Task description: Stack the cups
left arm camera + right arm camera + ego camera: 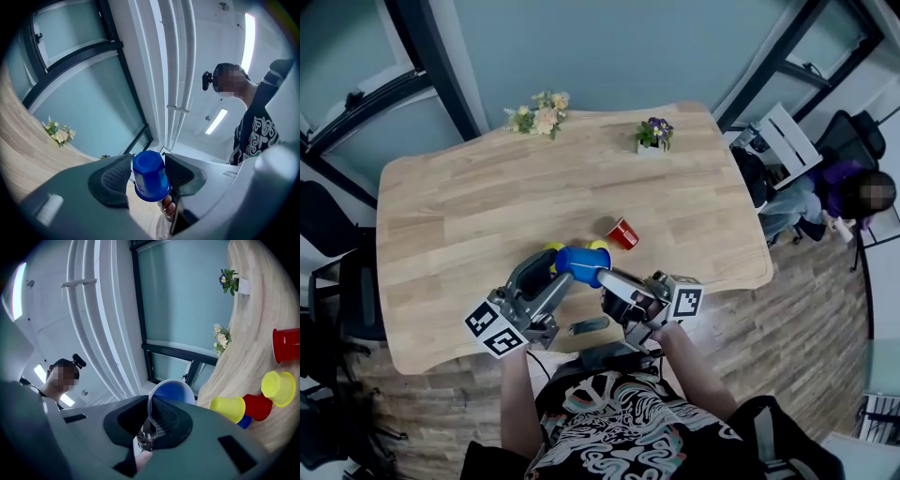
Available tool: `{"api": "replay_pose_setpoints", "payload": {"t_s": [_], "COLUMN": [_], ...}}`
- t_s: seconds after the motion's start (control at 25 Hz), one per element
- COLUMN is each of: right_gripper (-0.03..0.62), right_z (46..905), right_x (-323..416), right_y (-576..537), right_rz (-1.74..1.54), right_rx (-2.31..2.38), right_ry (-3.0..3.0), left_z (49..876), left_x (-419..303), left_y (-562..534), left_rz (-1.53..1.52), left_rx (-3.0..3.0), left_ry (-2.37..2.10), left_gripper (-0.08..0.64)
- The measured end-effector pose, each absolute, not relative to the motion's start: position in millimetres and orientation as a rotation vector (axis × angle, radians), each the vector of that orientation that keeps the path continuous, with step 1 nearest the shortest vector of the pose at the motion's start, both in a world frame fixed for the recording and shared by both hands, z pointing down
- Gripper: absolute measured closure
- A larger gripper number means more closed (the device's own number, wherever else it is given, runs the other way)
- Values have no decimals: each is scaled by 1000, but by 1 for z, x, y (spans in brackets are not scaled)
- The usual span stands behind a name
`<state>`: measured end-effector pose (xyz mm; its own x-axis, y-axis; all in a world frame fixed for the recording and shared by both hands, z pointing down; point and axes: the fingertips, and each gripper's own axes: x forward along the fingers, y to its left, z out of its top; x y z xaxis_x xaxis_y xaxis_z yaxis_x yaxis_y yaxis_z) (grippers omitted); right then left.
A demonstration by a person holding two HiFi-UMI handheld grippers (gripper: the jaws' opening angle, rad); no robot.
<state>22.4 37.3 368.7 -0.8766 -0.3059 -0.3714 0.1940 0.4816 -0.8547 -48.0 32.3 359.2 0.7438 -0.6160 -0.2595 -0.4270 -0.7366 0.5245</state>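
A blue cup (582, 263) hangs above the table's near edge, lying sideways between both grippers. My left gripper (560, 270) has its pads on the cup's two sides, and the closed base (149, 164) points back at that gripper's camera. My right gripper (606, 278) is shut on the cup's rim (169, 386), one finger inside the mouth and one outside. A red cup (622, 233) lies on its side just beyond. Two yellow cups (598, 246) peek out behind the blue one. In the right gripper view a yellow cup (228, 408), a red cup (257, 406) and another yellow cup (279, 388) lie close together.
The wooden table (469, 216) carries a bunch of pale flowers (541, 115) and a small purple potted plant (654, 133) at its far edge. A dark flat object (589, 325) lies near the front edge. A person (853, 199) sits off to the right, and dark chairs stand at the left.
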Motion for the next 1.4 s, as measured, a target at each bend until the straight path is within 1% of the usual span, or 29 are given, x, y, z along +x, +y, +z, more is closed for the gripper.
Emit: {"api": "replay_pose_setpoints", "payload": {"t_s": [0.16, 0.24, 0.68, 0.92, 1.04, 1.16, 1.4], "right_gripper": [566, 566, 566, 566, 526, 512, 432], "right_z": [364, 365, 361, 370, 377, 380, 379], "right_x": [20, 20, 16, 19, 23, 29, 36], "right_y": [41, 42, 42, 40, 42, 46, 47], "right_rz": [-1379, -1379, -1370, -1321, -1272, -1160, -749], "right_rx": [-60, -58, -27, -133, -206, -279, -500], "right_ry": [2248, 2250, 2255, 2360, 2493, 2691, 3102], "left_z": [359, 359, 356, 356, 356, 355, 361], "left_x": [-47, -47, -46, -43, -44, -43, -34], "left_y": [34, 35, 31, 27, 26, 24, 21], "left_rz": [-595, -596, -629, -578, -562, -536, -402], "left_rx": [2503, 2500, 2491, 2522, 2519, 2527, 2576], "left_ry": [-769, -750, -703, -700, -703, -712, -735], "left_gripper": [342, 357, 351, 356, 354, 354, 354]}}
